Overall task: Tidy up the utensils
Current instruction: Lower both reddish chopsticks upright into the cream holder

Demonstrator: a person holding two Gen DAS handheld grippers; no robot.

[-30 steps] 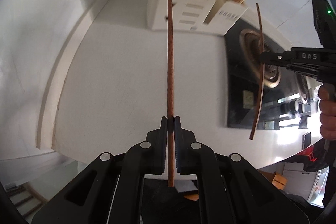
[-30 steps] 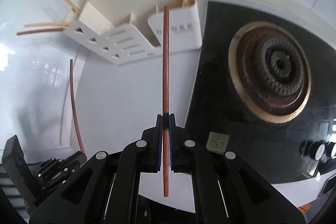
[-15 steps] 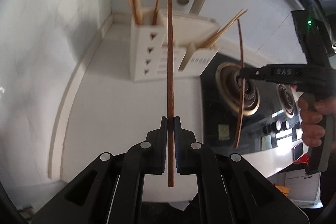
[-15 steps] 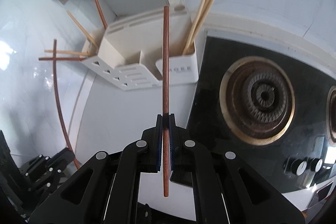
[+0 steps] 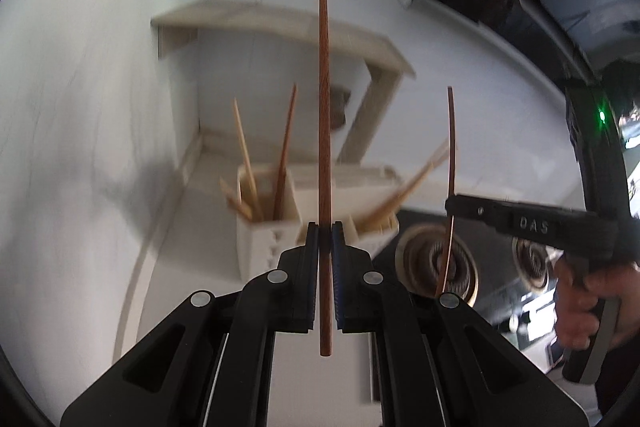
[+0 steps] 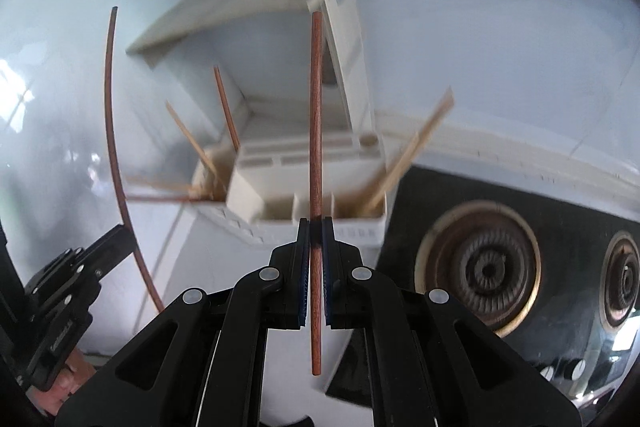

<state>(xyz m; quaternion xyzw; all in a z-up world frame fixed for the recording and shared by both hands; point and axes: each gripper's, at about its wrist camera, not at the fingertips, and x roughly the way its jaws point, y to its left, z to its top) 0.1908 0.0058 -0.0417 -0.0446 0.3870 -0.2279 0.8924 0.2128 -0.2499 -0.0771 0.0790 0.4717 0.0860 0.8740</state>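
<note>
the left hand-held gripper [image 5: 325, 239] pinches a dark chopstick [image 5: 324, 147] upright; the right hand-held gripper [image 6: 316, 239] pinches another chopstick [image 6: 316, 147], both above the cream utensil holder [image 6: 320, 203] on the bench [image 6: 208, 251].

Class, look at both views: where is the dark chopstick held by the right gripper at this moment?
The dark chopstick stands upright, clamped in the right gripper, above the cream utensil holder, left of the stove burner. The left wrist view shows it on the right.

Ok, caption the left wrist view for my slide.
Left gripper holding a dark chopstick upright before the cream utensil holder.
</note>
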